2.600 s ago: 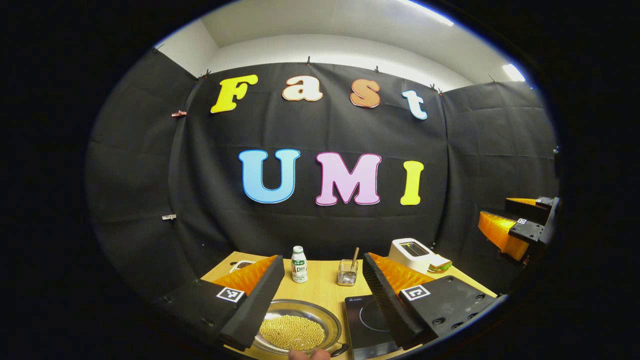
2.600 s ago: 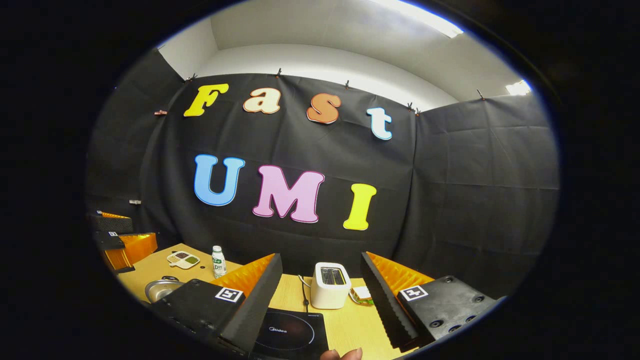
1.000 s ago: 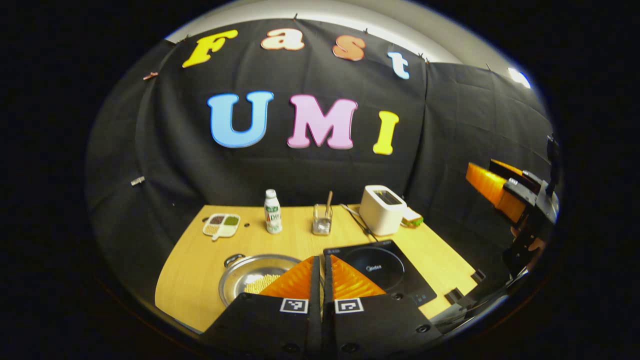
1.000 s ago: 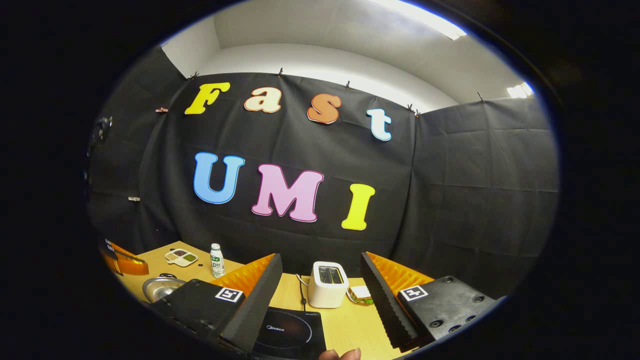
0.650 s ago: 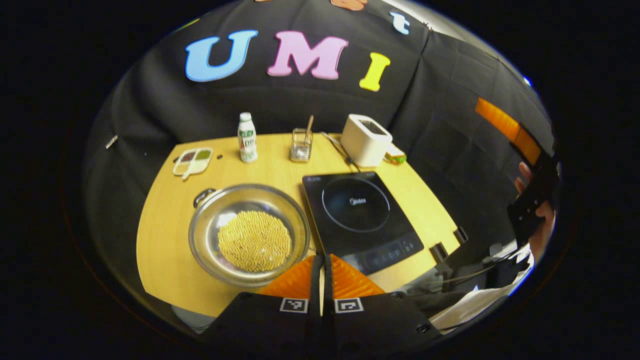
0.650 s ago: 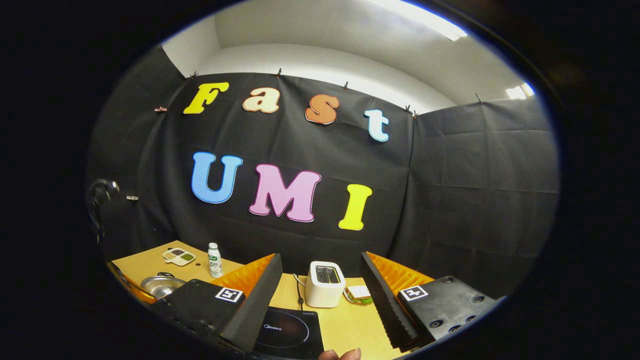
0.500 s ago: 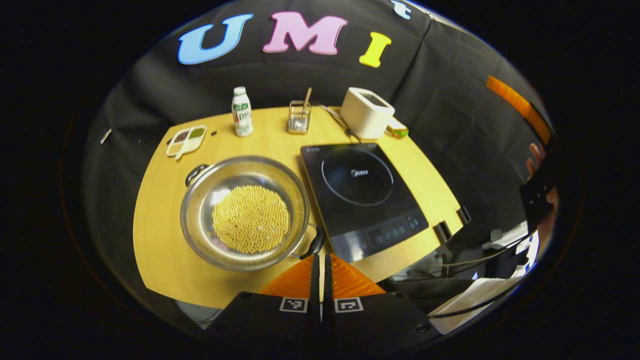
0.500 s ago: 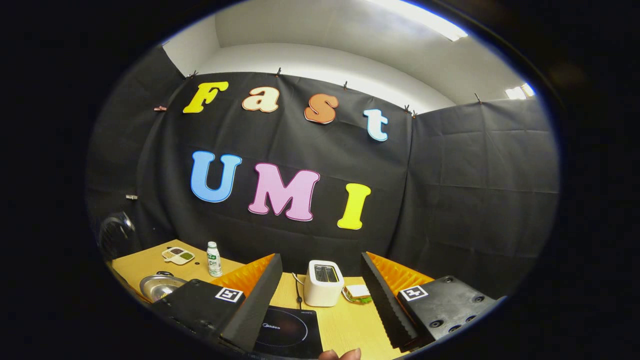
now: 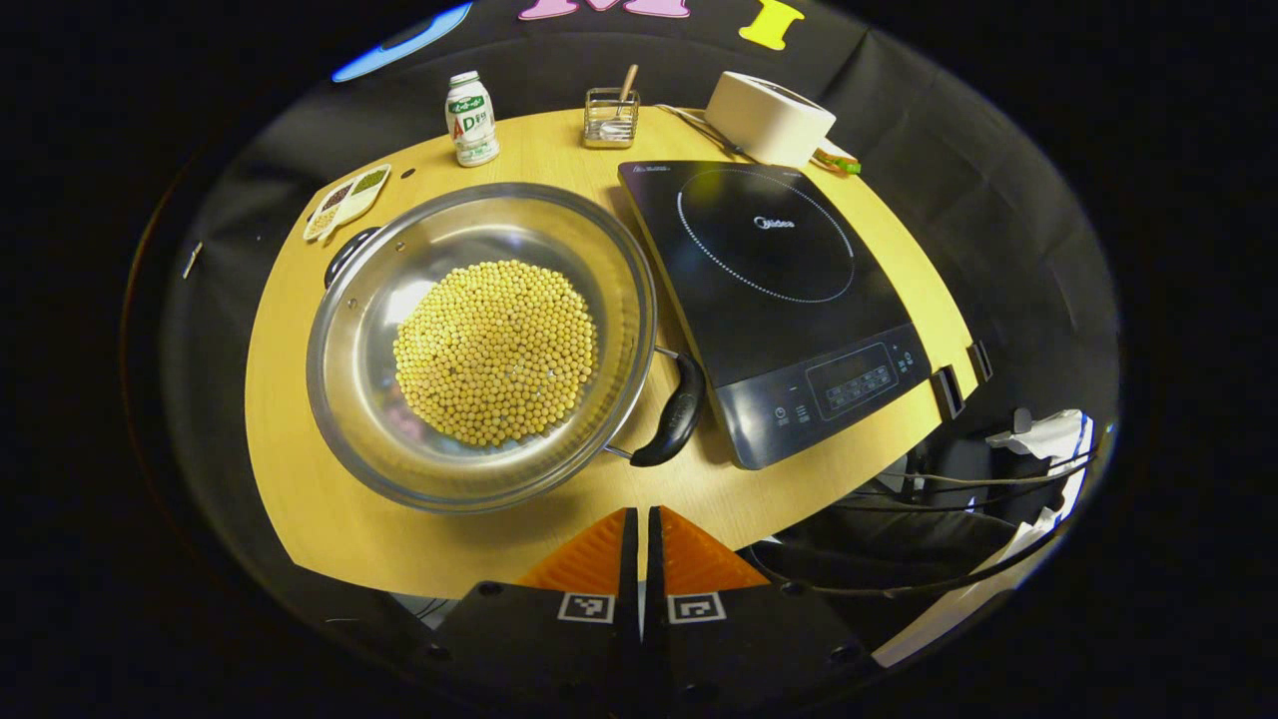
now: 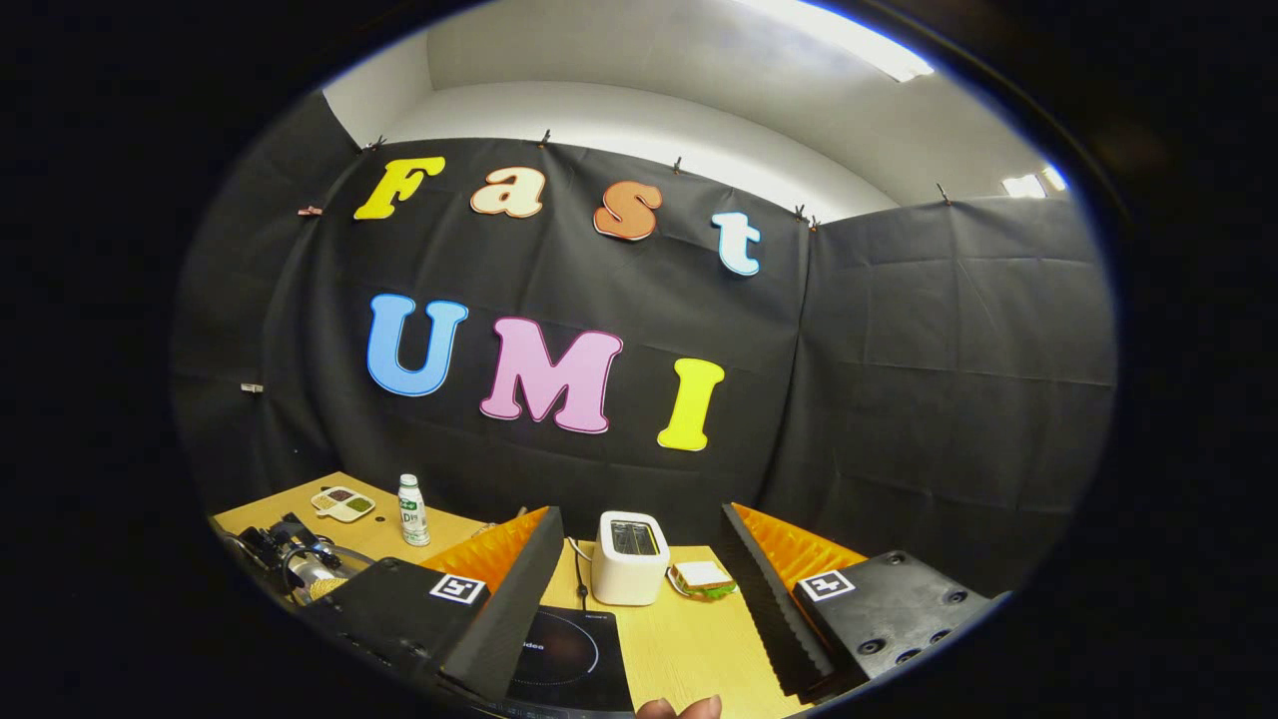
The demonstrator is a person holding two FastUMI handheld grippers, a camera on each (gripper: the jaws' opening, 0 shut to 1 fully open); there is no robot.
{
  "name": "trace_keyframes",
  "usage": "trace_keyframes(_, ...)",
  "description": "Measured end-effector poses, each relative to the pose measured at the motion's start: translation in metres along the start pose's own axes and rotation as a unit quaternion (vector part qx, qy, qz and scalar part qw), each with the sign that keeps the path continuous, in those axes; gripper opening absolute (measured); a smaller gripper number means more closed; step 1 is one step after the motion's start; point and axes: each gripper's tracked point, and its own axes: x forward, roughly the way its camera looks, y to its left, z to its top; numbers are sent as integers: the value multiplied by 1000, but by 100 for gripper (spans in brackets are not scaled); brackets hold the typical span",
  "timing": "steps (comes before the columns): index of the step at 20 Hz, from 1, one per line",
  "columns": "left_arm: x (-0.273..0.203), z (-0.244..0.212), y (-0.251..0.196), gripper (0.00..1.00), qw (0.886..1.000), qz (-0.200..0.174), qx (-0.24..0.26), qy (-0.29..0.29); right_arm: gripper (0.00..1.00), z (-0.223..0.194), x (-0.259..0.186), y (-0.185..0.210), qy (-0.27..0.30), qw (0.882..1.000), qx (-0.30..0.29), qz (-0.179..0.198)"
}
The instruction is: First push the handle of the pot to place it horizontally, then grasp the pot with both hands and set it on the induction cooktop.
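Pot [image 9: 479, 345] sits on the table [image 9: 300, 469] left of the cooktop [image 9: 769, 290], full of beans [image 9: 494, 350]; its near handle [image 9: 674, 414] points toward me and lies just beside the cooktop's front corner; my guess is the push comes first.

Risks as I judge them: a hard or high shove on that handle could jolt the pot and spill beans; swinging the wrong way would jam the handle against the cooktop edge; a glancing contact could slip off the curved grip.

Left gripper [image 9: 639, 524] hangs above the table's near edge, fingers pressed together, holding nothing, apart from the handle; right gripper [image 10: 639, 569] spread wide, empty, over the cooktop's [image 10: 564, 649] near side.
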Motion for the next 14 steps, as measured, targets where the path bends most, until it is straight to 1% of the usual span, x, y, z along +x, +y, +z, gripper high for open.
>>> trace_keyframes(5,16,14,1,5,1000,5,-21,5,97,-2,1,-6,1,1000,-4,-7)
trace_keyframes(8,18,20,-2,5,1000,7,-16,6,98,-5,2,-11,4,1000,-6,-11)
trace_keyframes(14,27,49,-9,5,999,12,-34,-4,98,-10,9,-20,11,1000,-9,-19)
